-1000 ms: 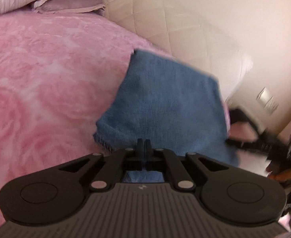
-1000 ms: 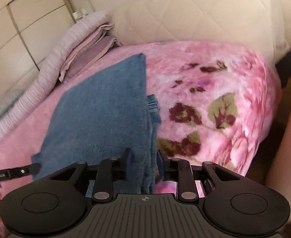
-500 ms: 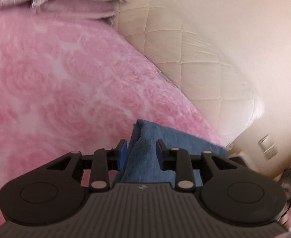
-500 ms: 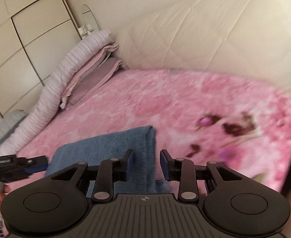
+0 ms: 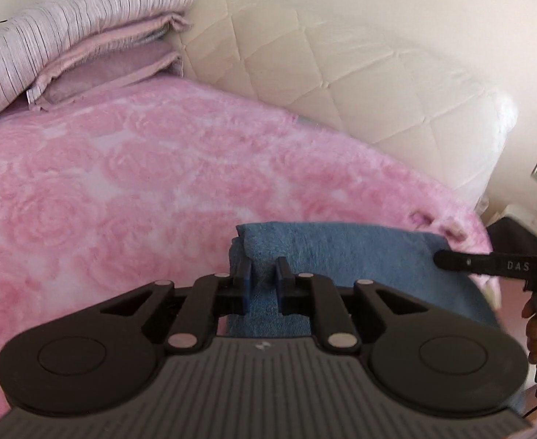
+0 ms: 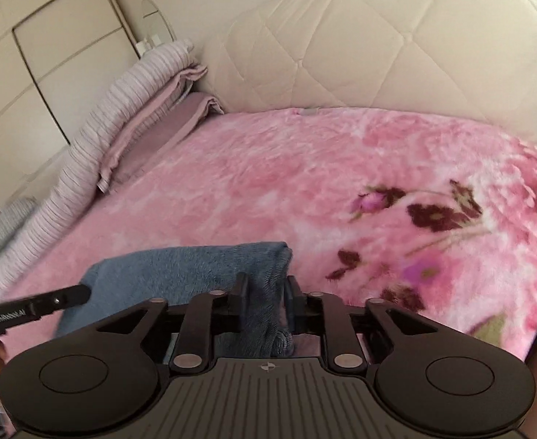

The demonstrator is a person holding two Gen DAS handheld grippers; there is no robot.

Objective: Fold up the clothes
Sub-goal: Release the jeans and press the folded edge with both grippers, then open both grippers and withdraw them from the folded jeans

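The left gripper (image 5: 263, 278) and right gripper (image 6: 267, 294) each hold their fingers narrowly parted astride a near corner of the folded blue towel (image 6: 180, 274), which lies on the pink blanket (image 6: 268, 183). Beyond, open blanket stretches to the quilted headboard (image 6: 378, 55).

A pink floral blanket (image 6: 305, 183) covered the bed. Folded lilac bedding (image 5: 85, 36) lay against the cream quilted headboard (image 6: 378, 44), near a wardrobe (image 6: 48, 55).
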